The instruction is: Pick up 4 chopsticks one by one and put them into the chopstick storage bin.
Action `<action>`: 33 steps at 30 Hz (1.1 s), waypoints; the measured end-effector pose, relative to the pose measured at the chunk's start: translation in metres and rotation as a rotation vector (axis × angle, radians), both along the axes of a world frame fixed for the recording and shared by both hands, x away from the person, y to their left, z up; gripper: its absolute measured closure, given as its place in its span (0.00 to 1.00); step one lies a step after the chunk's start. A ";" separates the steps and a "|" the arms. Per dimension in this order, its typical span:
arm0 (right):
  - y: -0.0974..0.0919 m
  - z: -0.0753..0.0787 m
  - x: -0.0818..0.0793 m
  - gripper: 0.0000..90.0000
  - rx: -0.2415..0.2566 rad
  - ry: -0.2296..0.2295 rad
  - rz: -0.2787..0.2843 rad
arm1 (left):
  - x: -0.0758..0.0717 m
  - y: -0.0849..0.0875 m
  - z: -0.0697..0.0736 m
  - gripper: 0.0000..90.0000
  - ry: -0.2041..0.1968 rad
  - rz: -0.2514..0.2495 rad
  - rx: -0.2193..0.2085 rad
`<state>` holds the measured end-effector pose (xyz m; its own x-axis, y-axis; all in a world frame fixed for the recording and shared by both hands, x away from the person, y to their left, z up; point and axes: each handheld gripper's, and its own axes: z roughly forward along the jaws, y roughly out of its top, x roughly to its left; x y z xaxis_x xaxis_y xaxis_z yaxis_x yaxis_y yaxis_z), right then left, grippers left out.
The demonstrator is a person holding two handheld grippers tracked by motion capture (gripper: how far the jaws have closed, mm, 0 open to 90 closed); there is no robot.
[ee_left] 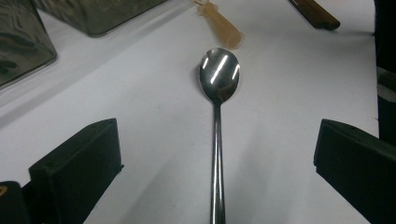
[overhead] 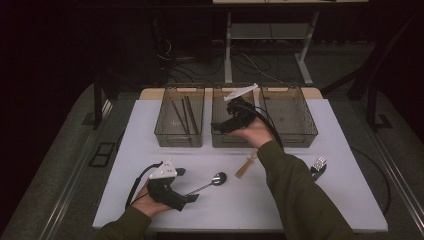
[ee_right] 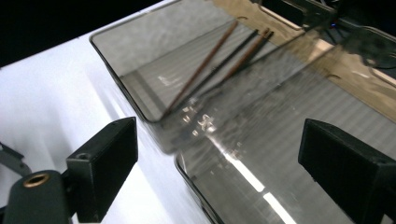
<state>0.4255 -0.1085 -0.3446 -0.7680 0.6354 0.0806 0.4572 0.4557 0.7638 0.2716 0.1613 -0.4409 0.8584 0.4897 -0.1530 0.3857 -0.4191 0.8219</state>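
Left gripper view puts our left gripper (ee_left: 217, 168) low over the surface (ee_left: 289, 102), its black fingers (ee_left: 77, 172) spread wide with nothing clenched. A metal spoon (ee_left: 218, 93) lies flat between them, touching neither; its handle runs up the middle of the gap and its bowl points away. Just past the bowl lies a pale wooden piece (ee_left: 224, 25), and beyond that the end of a dark wooden handle (ee_left: 315, 11). From the high view we see the left gripper (overhead: 192, 196) near the front left corner of the surface (overhead: 145, 130), with the spoon (overhead: 210, 183) running from its fingers towards the middle.

Our right gripper (ee_right: 219, 158) also stands released, its fingers (ee_right: 105, 163) wide apart with nothing between them. They hang over the near rim of the middle bin (ee_right: 280, 154), a smoky clear box. Just beside it is the left bin (ee_right: 135, 56), where several thin dark sticks (ee_right: 210, 60) lie slanted on the floor. From above, we find the right gripper (overhead: 220, 127) over the middle bin (overhead: 220, 140), at the back edge of the surface, in a row of three bins with the right bin (overhead: 290, 117) alongside. The sticks (overhead: 184, 115) rest in the left bin (overhead: 165, 135). Near the right edge lies a fork (overhead: 318, 164), partly hidden by the sleeve, and the pale wooden piece (overhead: 245, 167) sits near the middle.
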 end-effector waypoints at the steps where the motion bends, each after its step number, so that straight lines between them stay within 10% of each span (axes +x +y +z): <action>1: -0.004 0.000 -0.002 0.13 0.004 -0.003 0.000 | 0.000 0.000 0.000 0.00 -0.002 0.005 0.000; 20: -0.075 -0.015 -0.047 0.13 0.048 -0.047 -0.006 | 0.000 0.000 -0.001 0.00 -0.011 0.001 0.023; 33: -0.117 -0.042 -0.077 0.13 0.100 0.007 -0.040 | 0.002 0.002 -0.001 0.00 -0.009 0.012 0.018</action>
<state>0.3489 -0.2259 -0.3870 -0.7415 0.6539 0.1504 0.4788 0.3586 0.8013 0.2733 0.1634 -0.4416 0.8540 0.5022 -0.1360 0.3829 -0.4297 0.8178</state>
